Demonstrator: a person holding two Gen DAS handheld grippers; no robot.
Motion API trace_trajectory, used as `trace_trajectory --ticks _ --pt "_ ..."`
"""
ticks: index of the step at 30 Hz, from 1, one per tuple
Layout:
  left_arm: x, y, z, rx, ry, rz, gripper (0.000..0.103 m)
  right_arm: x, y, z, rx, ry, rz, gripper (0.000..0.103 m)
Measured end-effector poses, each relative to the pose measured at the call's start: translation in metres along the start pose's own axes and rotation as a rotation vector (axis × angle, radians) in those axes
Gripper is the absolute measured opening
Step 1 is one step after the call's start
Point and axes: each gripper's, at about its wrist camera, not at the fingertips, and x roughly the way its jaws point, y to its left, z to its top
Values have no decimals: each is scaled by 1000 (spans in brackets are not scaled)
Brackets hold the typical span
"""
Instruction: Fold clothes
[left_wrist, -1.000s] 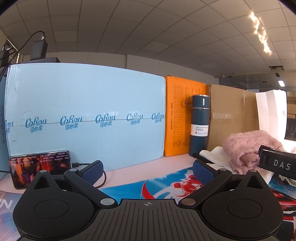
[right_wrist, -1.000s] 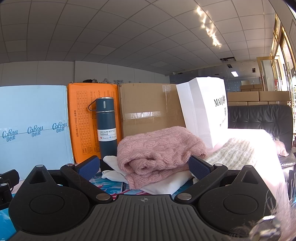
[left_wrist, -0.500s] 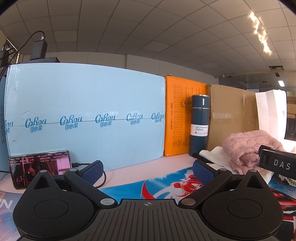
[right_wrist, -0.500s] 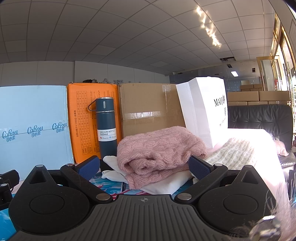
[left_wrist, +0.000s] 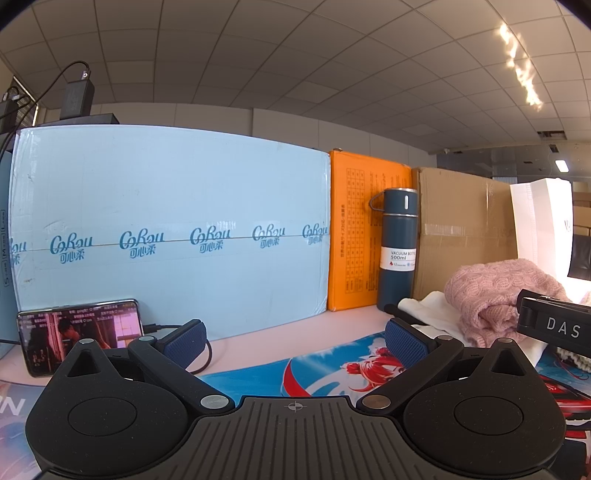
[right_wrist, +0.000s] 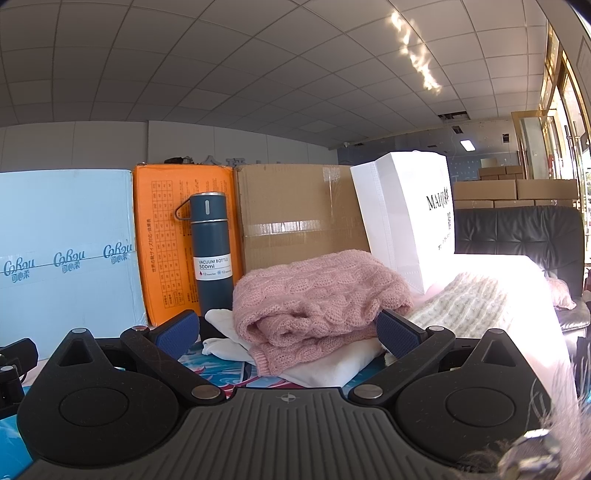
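A pink cable-knit sweater (right_wrist: 317, 295) lies folded on top of a white garment (right_wrist: 325, 365), just ahead of my right gripper (right_wrist: 290, 330), which is open and empty. A cream knit piece (right_wrist: 465, 299) lies to their right. The sweater also shows in the left wrist view (left_wrist: 495, 291) at the right. My left gripper (left_wrist: 295, 338) is open and empty, low over a printed mat (left_wrist: 332, 369), with the pile off to its right. The right gripper's body (left_wrist: 554, 325) shows at that view's right edge.
A blue vacuum bottle (right_wrist: 212, 251) stands behind the pile. A light blue box (left_wrist: 166, 229), an orange box (left_wrist: 362, 236), a cardboard box (right_wrist: 299, 221) and a white bag (right_wrist: 406, 221) line the back. A phone (left_wrist: 81, 332) leans at the left. A black chair (right_wrist: 517, 232) stands at the right.
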Motion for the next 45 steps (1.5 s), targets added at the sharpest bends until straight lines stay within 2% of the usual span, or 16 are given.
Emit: trace_trajectory --ticks 31,41,45 --pt "-1 1 0 -1 -1 0 103 0 -5 1 33 2 4 103" --pt "-4 6 1 -34 -20 9 103 1 -25 1 157 27 40 103" --pt "-6 8 2 -43 -33 10 103 3 -35 0 237 51 102 103"
